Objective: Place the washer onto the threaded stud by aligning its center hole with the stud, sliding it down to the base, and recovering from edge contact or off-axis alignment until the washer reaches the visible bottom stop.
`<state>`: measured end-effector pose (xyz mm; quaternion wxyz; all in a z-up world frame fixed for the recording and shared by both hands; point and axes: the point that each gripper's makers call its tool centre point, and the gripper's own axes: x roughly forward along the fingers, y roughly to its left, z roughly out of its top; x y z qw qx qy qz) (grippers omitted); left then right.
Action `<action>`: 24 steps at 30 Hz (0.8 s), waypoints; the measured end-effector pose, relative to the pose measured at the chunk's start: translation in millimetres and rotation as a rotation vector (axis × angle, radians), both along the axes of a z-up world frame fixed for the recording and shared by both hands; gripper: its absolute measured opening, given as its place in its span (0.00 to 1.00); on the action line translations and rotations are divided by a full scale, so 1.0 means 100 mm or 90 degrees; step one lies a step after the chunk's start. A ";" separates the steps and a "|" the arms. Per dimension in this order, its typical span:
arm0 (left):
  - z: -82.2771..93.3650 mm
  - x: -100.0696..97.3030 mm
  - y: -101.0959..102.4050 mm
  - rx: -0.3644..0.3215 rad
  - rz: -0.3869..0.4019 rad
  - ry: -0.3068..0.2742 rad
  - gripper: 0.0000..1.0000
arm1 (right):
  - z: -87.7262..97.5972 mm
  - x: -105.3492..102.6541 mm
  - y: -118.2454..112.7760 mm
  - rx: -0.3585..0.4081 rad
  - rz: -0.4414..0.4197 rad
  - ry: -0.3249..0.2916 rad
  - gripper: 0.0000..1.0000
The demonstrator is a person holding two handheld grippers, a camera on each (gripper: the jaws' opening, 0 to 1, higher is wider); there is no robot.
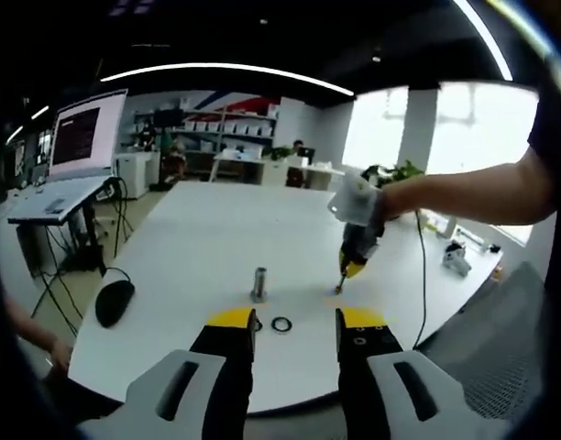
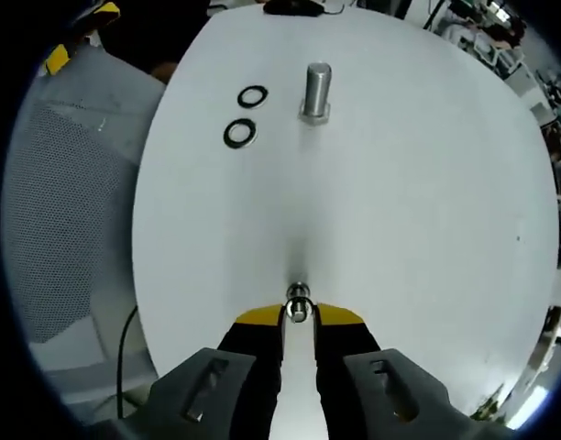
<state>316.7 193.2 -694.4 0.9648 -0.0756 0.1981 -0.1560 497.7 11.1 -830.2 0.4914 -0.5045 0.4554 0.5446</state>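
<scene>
Pinched between the nearly closed jaws of the right gripper [image 2: 299, 313], a small metal washer [image 2: 299, 302] is held low over the white table [image 2: 400, 183]. Straight ahead, well apart, the threaded stud [image 2: 316, 92] is seen upright, two spare washers [image 2: 246, 115] beside it. The left gripper [image 1: 295, 323] is held open and empty, nearer the stud.

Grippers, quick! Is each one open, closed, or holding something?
Left gripper: open, holding nothing, above the white table.
Right gripper: closed on a small silver metal washer.
</scene>
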 end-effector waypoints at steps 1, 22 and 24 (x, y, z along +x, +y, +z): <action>0.00 0.00 -0.01 -0.002 -0.003 0.001 0.40 | -0.02 0.00 0.00 -0.002 0.000 0.004 0.13; 0.08 -0.04 -0.09 -0.098 -0.018 0.007 0.57 | -0.28 -0.01 -0.01 -0.037 0.010 0.025 0.13; 0.06 -0.04 -0.08 -0.090 -0.014 0.012 0.53 | -0.29 -0.02 0.00 -0.037 0.011 0.026 0.14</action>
